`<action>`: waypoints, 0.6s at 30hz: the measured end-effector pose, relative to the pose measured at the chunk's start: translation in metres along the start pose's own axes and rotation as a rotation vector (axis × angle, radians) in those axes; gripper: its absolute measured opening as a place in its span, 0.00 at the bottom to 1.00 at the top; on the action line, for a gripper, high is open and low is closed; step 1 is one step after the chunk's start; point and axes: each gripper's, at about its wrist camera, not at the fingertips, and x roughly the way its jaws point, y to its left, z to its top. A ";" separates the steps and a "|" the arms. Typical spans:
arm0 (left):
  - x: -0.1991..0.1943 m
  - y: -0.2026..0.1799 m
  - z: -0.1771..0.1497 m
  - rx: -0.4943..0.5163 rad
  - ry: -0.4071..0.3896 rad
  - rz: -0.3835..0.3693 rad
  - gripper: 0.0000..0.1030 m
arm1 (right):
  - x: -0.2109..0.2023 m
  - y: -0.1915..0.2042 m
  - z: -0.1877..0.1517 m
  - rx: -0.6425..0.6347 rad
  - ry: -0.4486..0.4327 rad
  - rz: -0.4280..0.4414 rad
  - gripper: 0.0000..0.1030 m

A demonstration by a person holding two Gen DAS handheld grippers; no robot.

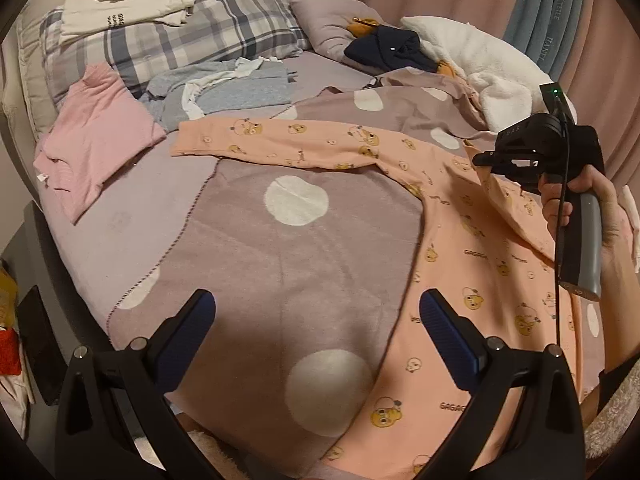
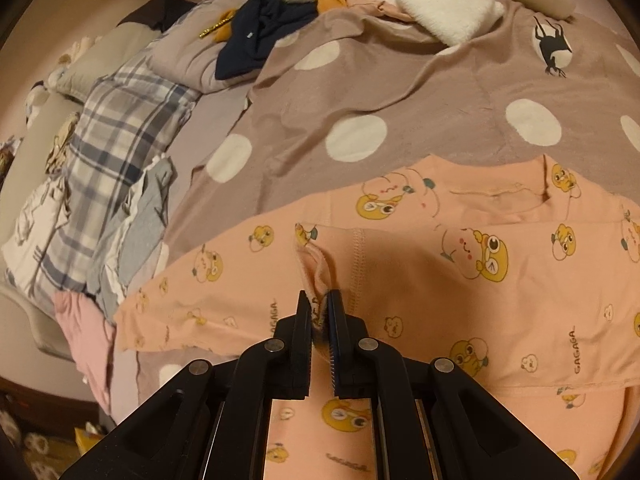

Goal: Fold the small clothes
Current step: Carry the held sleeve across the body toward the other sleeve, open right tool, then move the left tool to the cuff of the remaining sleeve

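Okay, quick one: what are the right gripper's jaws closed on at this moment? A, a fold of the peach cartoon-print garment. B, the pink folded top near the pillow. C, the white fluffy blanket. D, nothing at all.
A: in the right wrist view the right gripper has its jaws shut on a bunched edge of the peach cartoon-print garment, which lies on the dotted blanket.

Left claw (image 1: pixel 318 312) gapes wide; right claw (image 2: pixel 320 312) is clamped tight.

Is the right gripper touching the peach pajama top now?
Touching. In the right wrist view the right gripper has its jaws shut on a cuff fold of the peach pajama top, with cloth pinched between them.
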 end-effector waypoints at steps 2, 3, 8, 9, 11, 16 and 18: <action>-0.001 0.001 0.000 0.000 -0.003 -0.001 0.99 | 0.001 0.003 -0.001 -0.006 0.005 0.012 0.08; -0.002 0.003 -0.001 -0.007 -0.001 -0.010 0.99 | 0.001 0.005 -0.001 -0.009 0.011 0.020 0.08; -0.006 0.007 -0.001 -0.037 0.006 -0.043 0.99 | 0.002 0.013 -0.004 -0.011 0.036 0.062 0.14; -0.008 0.008 -0.002 -0.034 0.002 -0.042 0.99 | 0.002 0.015 -0.005 -0.015 0.035 0.075 0.14; -0.009 0.008 -0.002 -0.025 -0.001 -0.034 0.99 | 0.004 0.022 -0.006 -0.031 0.049 0.101 0.14; -0.010 0.015 -0.004 -0.035 0.009 -0.033 0.99 | 0.006 0.037 -0.013 -0.073 0.076 0.115 0.22; -0.012 0.018 -0.004 -0.045 0.006 -0.037 0.99 | 0.003 0.038 -0.016 -0.083 0.072 0.117 0.22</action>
